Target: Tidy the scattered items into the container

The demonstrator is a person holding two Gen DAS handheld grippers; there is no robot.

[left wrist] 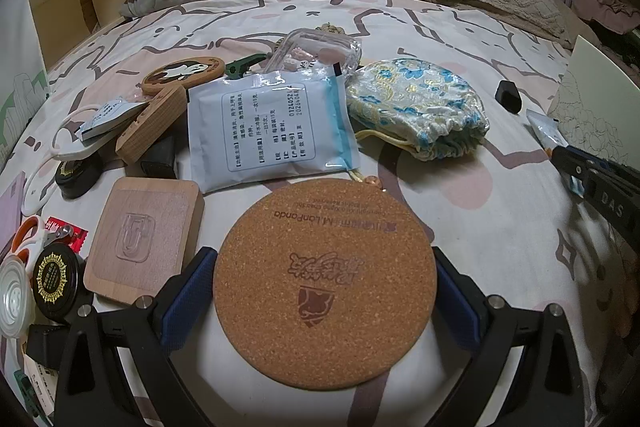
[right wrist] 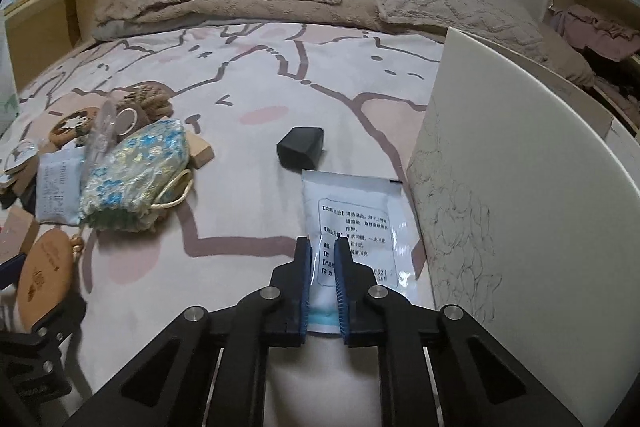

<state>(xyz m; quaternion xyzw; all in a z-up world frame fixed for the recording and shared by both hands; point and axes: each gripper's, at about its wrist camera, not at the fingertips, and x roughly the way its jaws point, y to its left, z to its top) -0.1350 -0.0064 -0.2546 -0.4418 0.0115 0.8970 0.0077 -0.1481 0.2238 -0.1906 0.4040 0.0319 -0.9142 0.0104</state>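
My left gripper (left wrist: 323, 255) is shut on a round cork coaster (left wrist: 324, 279), its blue pads (left wrist: 200, 267) pressing both edges and holding it above the bed sheet. The same coaster (right wrist: 44, 279) shows at the left edge of the right wrist view. My right gripper (right wrist: 323, 245) is shut on a white medicine sachet (right wrist: 360, 211), pinching its near edge as it lies on the sheet. The white container (right wrist: 520, 167), with a flower line drawing on its wall, stands just right of that sachet and also appears at the far right (left wrist: 592, 79).
A floral drawstring pouch (left wrist: 416, 107), a second sachet (left wrist: 272, 131), a clear plastic case (left wrist: 316, 51), wooden coasters (left wrist: 144, 239), a wooden block (left wrist: 152, 123) and black tins (left wrist: 56, 279) lie scattered left. A small black block (right wrist: 301, 147) sits mid-bed. Pillows at the back.
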